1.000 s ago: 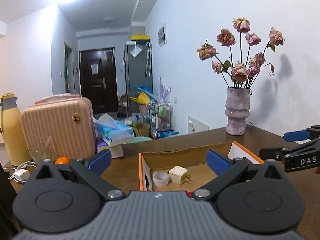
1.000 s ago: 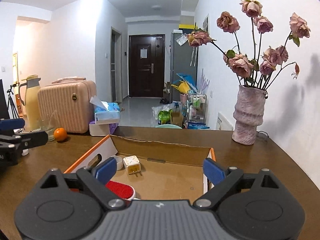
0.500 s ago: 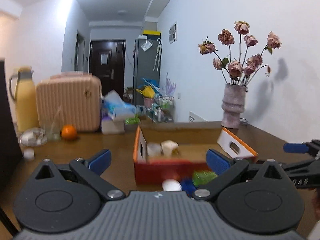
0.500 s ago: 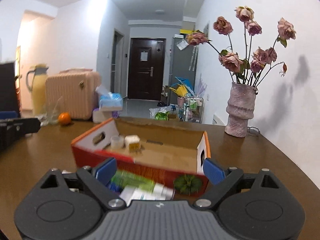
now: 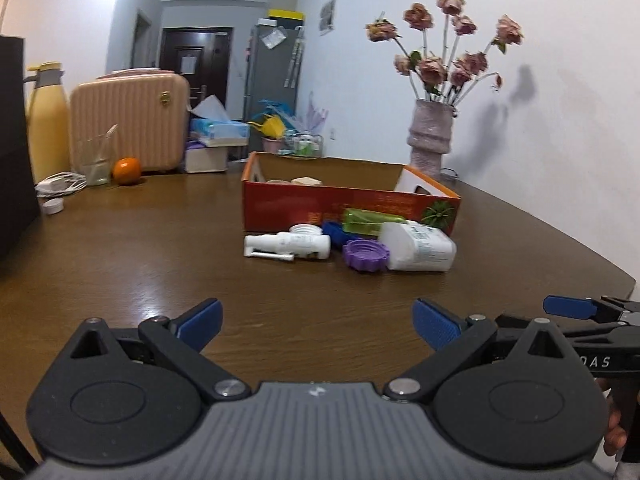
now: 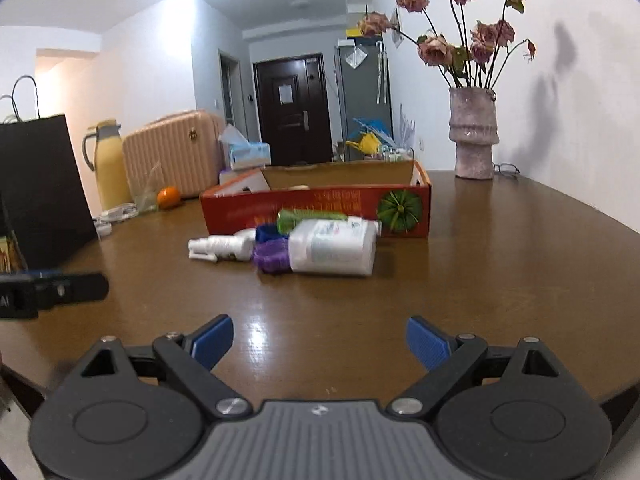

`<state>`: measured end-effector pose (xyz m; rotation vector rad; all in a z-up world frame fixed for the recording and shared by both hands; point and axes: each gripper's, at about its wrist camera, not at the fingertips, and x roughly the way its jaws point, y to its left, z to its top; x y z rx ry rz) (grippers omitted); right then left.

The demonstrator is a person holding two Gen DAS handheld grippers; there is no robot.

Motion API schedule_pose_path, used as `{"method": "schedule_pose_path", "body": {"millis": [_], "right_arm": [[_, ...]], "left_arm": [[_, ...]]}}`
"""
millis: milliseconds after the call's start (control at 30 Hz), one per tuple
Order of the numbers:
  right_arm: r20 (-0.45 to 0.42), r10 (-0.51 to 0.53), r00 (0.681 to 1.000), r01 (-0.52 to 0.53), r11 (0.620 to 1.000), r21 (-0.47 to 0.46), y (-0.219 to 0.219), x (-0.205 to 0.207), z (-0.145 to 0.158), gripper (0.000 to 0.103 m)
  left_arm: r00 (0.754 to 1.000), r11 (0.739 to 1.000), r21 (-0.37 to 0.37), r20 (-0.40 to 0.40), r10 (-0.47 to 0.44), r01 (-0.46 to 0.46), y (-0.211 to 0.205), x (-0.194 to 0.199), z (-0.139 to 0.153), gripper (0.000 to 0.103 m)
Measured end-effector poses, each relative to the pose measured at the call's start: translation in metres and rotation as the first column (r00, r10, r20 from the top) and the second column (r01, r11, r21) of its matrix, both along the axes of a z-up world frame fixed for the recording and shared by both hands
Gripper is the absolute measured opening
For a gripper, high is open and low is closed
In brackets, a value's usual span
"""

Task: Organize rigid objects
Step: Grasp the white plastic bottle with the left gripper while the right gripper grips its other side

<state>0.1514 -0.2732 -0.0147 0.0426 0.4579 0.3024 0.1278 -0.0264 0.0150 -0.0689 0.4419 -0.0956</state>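
Both grippers have withdrawn from the box, jaws wide and empty; approaching the clustered white bottle and purple cap risks scattering neighbours.

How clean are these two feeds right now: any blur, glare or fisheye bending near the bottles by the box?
Left wrist view: the lying white bottle with the purple cap and red cardboard box look slightly soft; walls bow at the edges. Right wrist view: the same bottle is blurrier, ceiling light glares off the brown wooden table, and the table's edge curves.
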Motion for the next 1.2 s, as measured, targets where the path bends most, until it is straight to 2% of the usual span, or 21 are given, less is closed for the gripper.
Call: {"method": "schedule_pose_path", "body": {"millis": [133,200,300,433,500,667,767,900,967,1200], "right_arm": [[-0.006,-0.037,0.999,0.037,0.999,0.032,-0.007,0.022,0.005,0.088],[-0.017,-0.040,0.999,0.041,0.997,0.060,-0.010,0.038,0.007,0.086],[-0.039,-0.041,0.998,0.044,0.997,0.070,-0.010,0.064,0.006,0.081],[-0.053,-0.032,0.998,0.036,0.996,0.083,-0.008,0.100,0.006,0.080],[-0.070,-0.025,0.997,0.033,0.994,0.103,-0.008,0.117,0.003,0.078],[-0.141,-0.032,0.989,0.061,0.976,0.208,-0.015,0.159,-0.007,0.060],[-0.175,-0.020,0.984,0.073,0.951,0.302,-0.023,0.174,-0.012,0.056],[-0.205,0.011,0.979,0.072,0.917,0.393,-0.034,0.184,-0.019,0.044],[-0.205,0.039,0.978,0.052,0.906,0.420,-0.038,0.184,-0.019,0.031],[-0.198,0.014,0.980,0.062,0.926,0.372,-0.047,0.154,-0.012,0.027]], "left_arm": [[0.999,0.999,-0.022,-0.048,-0.025,0.024,-0.012,0.034,-0.002,0.100],[0.996,0.997,-0.054,-0.066,-0.054,0.051,-0.018,0.052,-0.001,0.088],[0.993,0.993,-0.081,-0.074,-0.091,0.085,-0.027,0.080,0.002,0.076],[0.992,0.993,-0.087,-0.097,-0.086,0.078,-0.032,0.116,0.000,0.071],[0.988,0.991,-0.106,-0.126,-0.089,0.076,-0.033,0.132,-0.003,0.062],[0.975,0.974,-0.192,-0.160,-0.155,0.123,-0.046,0.164,-0.007,0.049],[0.969,0.967,-0.204,-0.160,-0.186,0.152,-0.058,0.181,-0.009,0.047],[0.960,0.955,-0.244,-0.178,-0.218,0.172,-0.069,0.199,-0.012,0.039],[0.958,0.955,-0.245,-0.190,-0.216,0.167,-0.073,0.202,-0.013,0.038],[0.949,0.956,-0.213,-0.200,-0.244,0.201,-0.091,0.176,-0.009,0.037]]}}
